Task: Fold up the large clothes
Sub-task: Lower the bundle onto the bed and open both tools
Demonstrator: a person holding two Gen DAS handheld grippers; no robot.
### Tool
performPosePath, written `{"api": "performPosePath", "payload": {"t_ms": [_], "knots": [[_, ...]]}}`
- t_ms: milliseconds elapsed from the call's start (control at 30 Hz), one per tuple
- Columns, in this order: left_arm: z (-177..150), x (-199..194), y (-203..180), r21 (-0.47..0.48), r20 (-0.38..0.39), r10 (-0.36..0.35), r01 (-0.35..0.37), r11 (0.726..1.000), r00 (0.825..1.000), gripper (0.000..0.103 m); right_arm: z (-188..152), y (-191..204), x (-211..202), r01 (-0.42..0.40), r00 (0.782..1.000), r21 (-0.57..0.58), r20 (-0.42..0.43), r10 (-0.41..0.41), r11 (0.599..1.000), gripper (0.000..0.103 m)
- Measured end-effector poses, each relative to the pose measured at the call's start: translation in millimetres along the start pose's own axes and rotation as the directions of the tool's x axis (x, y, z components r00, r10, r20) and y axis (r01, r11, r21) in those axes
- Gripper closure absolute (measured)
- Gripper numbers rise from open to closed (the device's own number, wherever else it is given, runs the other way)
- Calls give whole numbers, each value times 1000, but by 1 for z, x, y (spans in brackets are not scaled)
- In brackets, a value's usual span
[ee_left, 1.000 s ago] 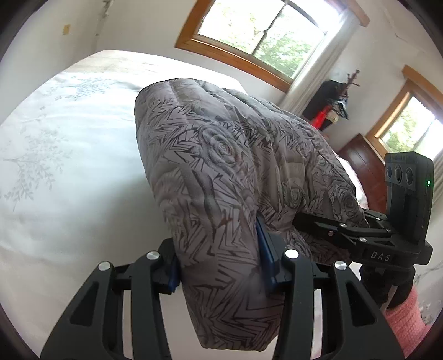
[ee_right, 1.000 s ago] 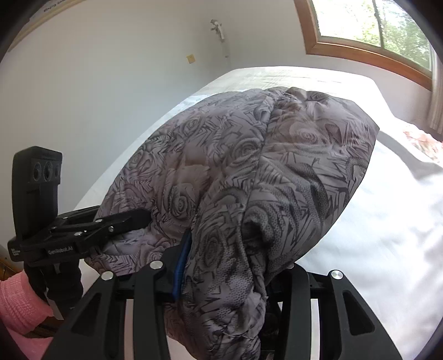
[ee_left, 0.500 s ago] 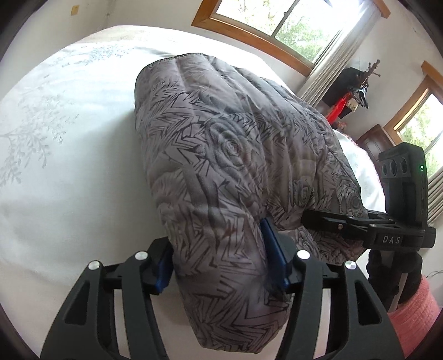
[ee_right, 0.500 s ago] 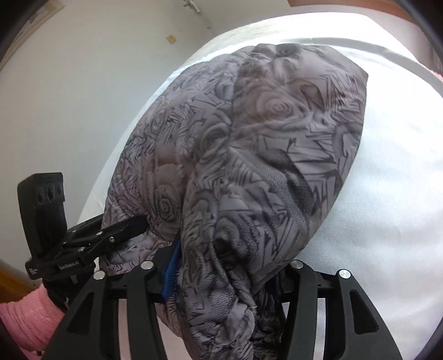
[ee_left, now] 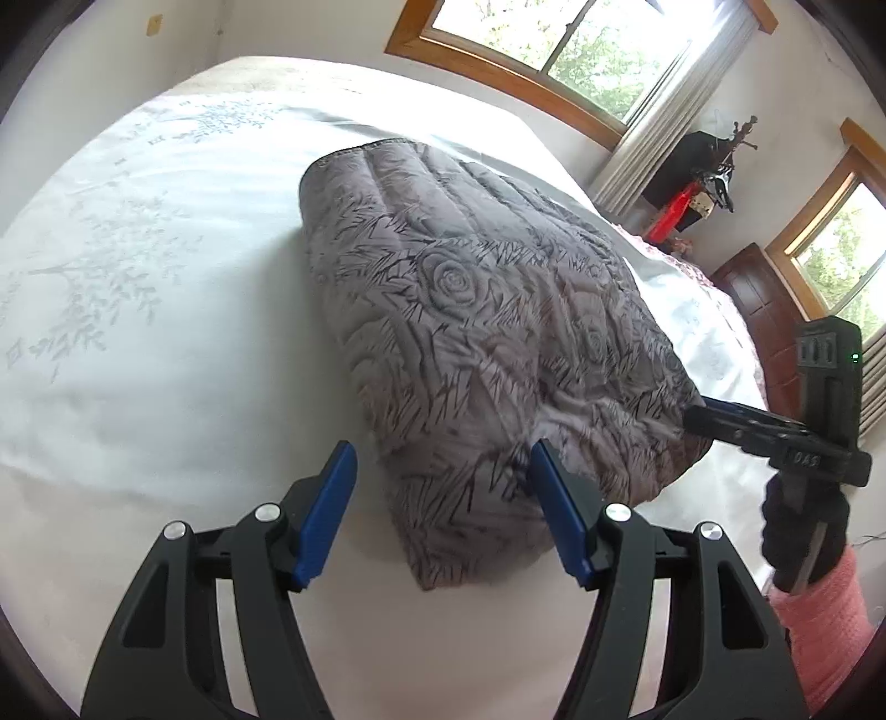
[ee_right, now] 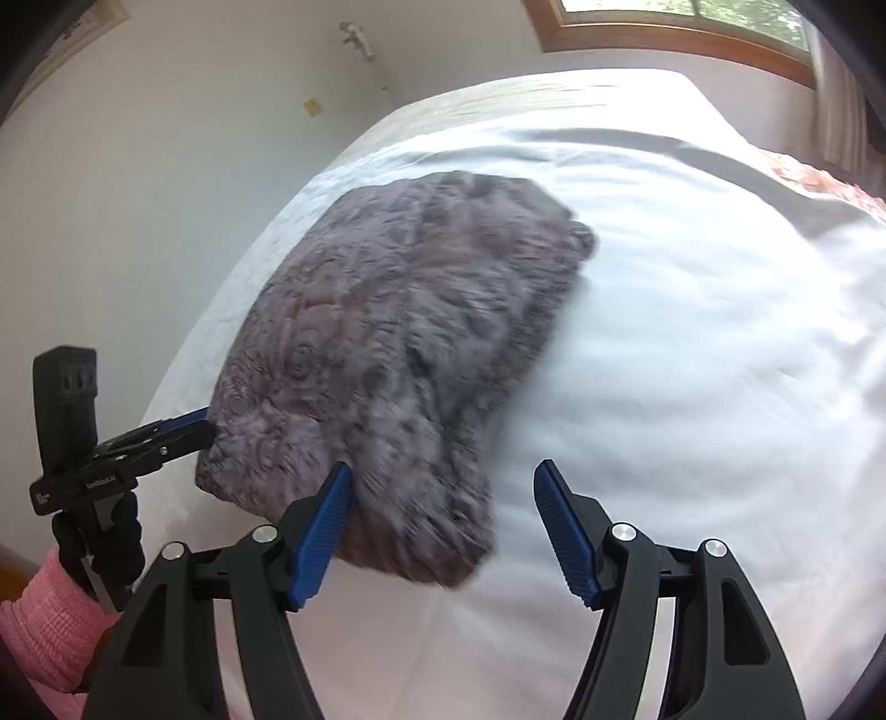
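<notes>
A grey quilted jacket with a rose print (ee_left: 487,343) lies folded into a thick bundle on the white bed (ee_left: 138,360); it also shows in the right wrist view (ee_right: 387,343). My left gripper (ee_left: 443,471) is open, its blue pads on either side of the bundle's near corner, not gripping. My right gripper (ee_right: 443,487) is open just in front of the bundle's near end. Each gripper shows at the other view's edge: the right one (ee_left: 720,421) and the left one (ee_right: 183,432), tips at the fabric.
The bed sheet (ee_right: 692,332) spreads wide to the right of the jacket. A white wall (ee_right: 138,194) runs along the bed's left side. Windows (ee_left: 554,44), a curtain, a coat stand with red items (ee_left: 686,205) and a dark wooden headboard (ee_left: 764,310) stand beyond the bed.
Both grippers opened and let go of the jacket. The bundle dropped onto the bed and both grippers drew back from it.
</notes>
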State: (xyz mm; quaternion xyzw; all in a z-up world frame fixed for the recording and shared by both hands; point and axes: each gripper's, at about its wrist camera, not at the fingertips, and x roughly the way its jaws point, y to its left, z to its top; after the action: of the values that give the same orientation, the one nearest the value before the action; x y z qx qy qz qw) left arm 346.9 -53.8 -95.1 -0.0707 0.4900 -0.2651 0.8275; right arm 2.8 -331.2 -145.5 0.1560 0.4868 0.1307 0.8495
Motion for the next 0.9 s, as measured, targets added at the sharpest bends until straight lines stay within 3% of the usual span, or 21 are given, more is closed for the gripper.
{"api": "performPosePath", "payload": {"t_ms": [100, 233, 400, 567, 667, 800, 900], "knots": [[-7, 3, 2, -14, -12, 14, -14, 1000, 1000, 37, 0, -18, -7, 30, 999, 31, -20, -30, 999, 36], [-16, 21, -1, 8, -33, 42, -42, 999, 999, 36, 2, -19, 19, 95, 994, 36, -56, -92, 995, 36], [-18, 31, 6, -12, -48, 42, -42, 999, 998, 35, 2, -29, 31, 91, 994, 95, -72, -84, 991, 36], [-14, 11, -12, 24, -34, 127, -126, 992, 991, 36, 2, -15, 8, 137, 990, 79, -50, -133, 987, 36], [-14, -4, -23, 29, -28, 166, -165, 986, 986, 36, -3, -6, -11, 164, 986, 69, -39, -161, 984, 29], [-17, -22, -36, 20, -31, 216, -216, 976, 976, 23, -15, 12, -31, 202, 979, 45, -33, -201, 978, 15], [-20, -32, -45, 45, -35, 307, -306, 951, 951, 14, -24, 28, -41, 241, 970, 33, -46, -240, 970, 11]]}}
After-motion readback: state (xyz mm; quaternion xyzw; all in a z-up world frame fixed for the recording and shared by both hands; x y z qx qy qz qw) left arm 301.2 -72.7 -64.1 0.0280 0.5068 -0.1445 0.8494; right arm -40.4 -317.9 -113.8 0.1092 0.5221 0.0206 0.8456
